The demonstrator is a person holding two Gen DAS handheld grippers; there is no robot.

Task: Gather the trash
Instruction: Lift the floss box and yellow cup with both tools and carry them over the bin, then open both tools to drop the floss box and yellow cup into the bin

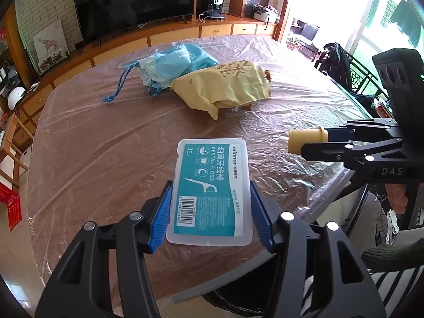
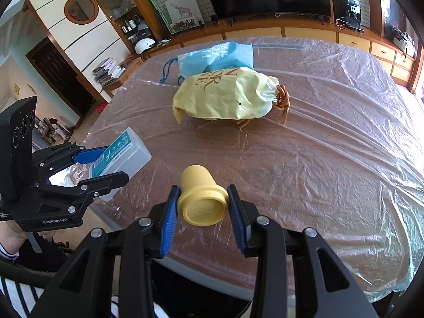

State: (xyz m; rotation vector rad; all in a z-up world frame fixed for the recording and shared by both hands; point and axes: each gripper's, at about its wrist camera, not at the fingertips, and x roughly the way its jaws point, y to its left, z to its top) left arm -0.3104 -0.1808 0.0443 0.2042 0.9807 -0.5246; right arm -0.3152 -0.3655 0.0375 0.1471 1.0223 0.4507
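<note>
My left gripper [image 1: 210, 212] is shut on a clear plastic dental floss box [image 1: 212, 185] with a teal label, held above the table's near edge. It also shows in the right wrist view [image 2: 122, 153], at the left. My right gripper [image 2: 202, 212] is shut on a small yellow plastic cap-shaped cup [image 2: 200, 196], held sideways above the table. From the left wrist view the cup [image 1: 307, 139] sticks out of the right gripper at the right. A black bin bag [image 1: 233, 302] sits below the table's edge, under both grippers.
The table [image 2: 331, 159] is covered with clear plastic sheeting. A yellow drawstring bag [image 2: 225, 98] and a blue drawstring bag [image 2: 217, 55] lie at the middle, with a brown woven thing [image 2: 282, 100] beside the yellow one. A TV and cabinets stand behind.
</note>
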